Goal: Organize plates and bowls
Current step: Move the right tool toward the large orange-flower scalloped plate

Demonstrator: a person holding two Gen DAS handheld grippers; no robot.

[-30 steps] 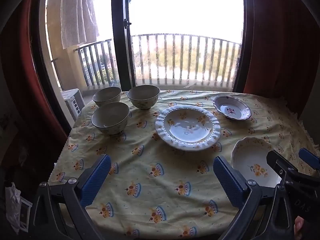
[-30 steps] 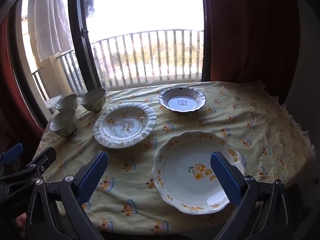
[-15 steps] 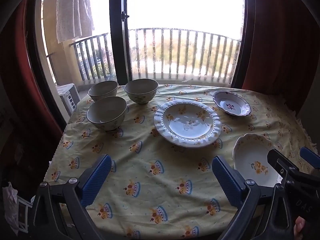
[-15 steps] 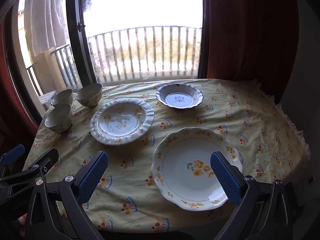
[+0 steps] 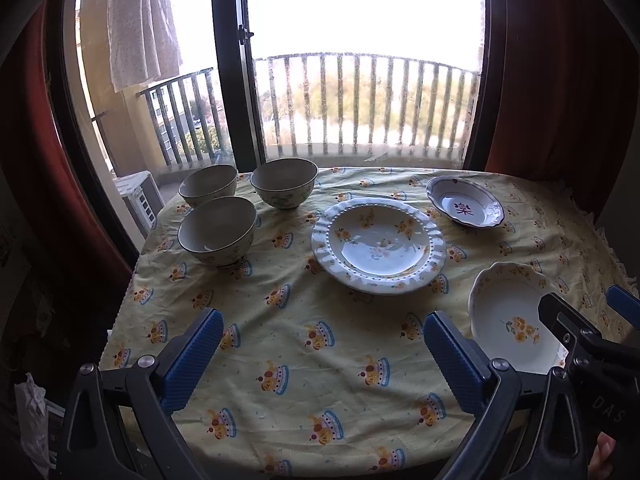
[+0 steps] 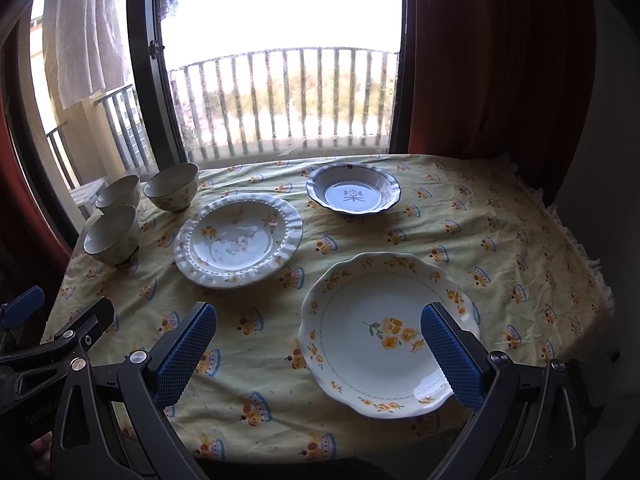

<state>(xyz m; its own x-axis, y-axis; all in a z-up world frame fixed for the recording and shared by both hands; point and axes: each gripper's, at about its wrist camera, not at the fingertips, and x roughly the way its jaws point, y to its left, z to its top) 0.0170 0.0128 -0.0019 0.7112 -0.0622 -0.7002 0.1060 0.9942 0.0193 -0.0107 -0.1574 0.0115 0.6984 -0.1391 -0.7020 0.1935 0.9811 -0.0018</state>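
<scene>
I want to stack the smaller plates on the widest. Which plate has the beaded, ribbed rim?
The middle plate, beside the three bowls; the other two have scalloped rims.

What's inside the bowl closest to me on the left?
The nearest bowl looks empty: a bare pale interior with a bright glint near the bottom. Its near wall hides part of the inside, so that strip cannot be checked.

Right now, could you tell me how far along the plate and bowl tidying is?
Nothing looks stacked yet. Three bowls sit apart, and the ribbed plate, blue-rimmed dish and flowered plate lie separately. Left gripper and right gripper are open and empty; all the sorting remains.
</scene>
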